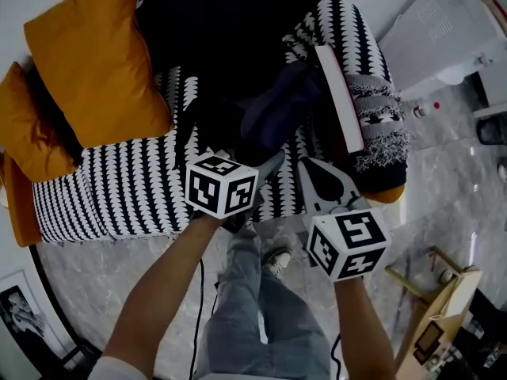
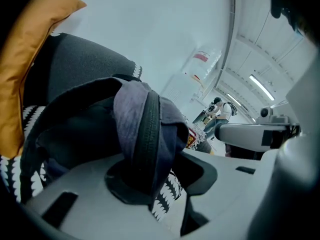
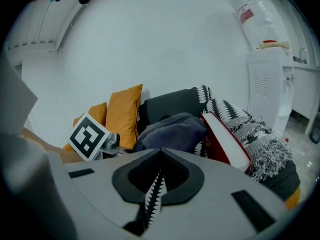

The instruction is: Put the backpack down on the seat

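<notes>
A dark blue backpack [image 1: 269, 109] lies on the black-and-white patterned sofa seat [image 1: 119, 180], against the dark backrest. My left gripper [image 1: 257, 165] reaches it from the front edge. In the left gripper view the backpack's dark strap [image 2: 145, 134] lies in the gap of the left gripper [image 2: 165, 169]; it rests at one jaw and the other stands off it, so the jaws are open. My right gripper [image 1: 321, 176] hovers over the seat's front, to the right of the backpack [image 3: 172, 131]. The right gripper [image 3: 160, 151] is shut with nothing in it.
A white book with a red cover [image 1: 341, 97] leans on a fringed patterned cushion [image 1: 380, 125] just right of the backpack. Orange cushions [image 1: 95, 62] fill the sofa's left end. A white appliance [image 1: 436, 30] and a wooden rack [image 1: 444, 307] stand to the right. My legs [image 1: 253, 299] meet the sofa front.
</notes>
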Motion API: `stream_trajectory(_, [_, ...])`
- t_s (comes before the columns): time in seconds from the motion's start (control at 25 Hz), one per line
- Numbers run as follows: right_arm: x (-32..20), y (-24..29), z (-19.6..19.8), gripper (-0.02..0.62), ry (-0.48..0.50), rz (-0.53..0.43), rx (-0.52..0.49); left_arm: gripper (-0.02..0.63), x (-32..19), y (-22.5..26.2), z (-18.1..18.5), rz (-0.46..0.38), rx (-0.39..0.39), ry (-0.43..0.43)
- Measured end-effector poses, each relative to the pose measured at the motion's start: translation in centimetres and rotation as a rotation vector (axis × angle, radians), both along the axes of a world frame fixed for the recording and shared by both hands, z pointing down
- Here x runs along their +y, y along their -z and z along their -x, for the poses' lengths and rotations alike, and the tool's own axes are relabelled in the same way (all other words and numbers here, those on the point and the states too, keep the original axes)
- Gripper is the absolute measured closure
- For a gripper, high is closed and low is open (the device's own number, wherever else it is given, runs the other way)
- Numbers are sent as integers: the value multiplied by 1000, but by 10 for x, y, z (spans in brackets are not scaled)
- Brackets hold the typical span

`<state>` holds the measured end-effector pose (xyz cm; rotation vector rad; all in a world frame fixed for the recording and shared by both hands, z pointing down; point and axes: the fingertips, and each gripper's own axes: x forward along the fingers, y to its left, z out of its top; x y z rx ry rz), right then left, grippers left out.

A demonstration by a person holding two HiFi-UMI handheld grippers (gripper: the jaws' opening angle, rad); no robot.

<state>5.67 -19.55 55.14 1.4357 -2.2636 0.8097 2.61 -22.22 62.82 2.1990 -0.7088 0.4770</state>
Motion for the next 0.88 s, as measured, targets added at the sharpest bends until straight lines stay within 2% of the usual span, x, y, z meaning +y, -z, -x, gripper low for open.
stream_trajectory(0.24, [22,-4,-7,594,-7,-2,4,413,29,-11,-12,32,3,-19])
stream_trajectory(0.6, [52,-13,-6,594,-11,5,-2,408,62,-18,-9,55,13,7])
stream_trajectory(0.88, [60,0,0,594,-15,7,-9,408,70,1,-3,57,1,20])
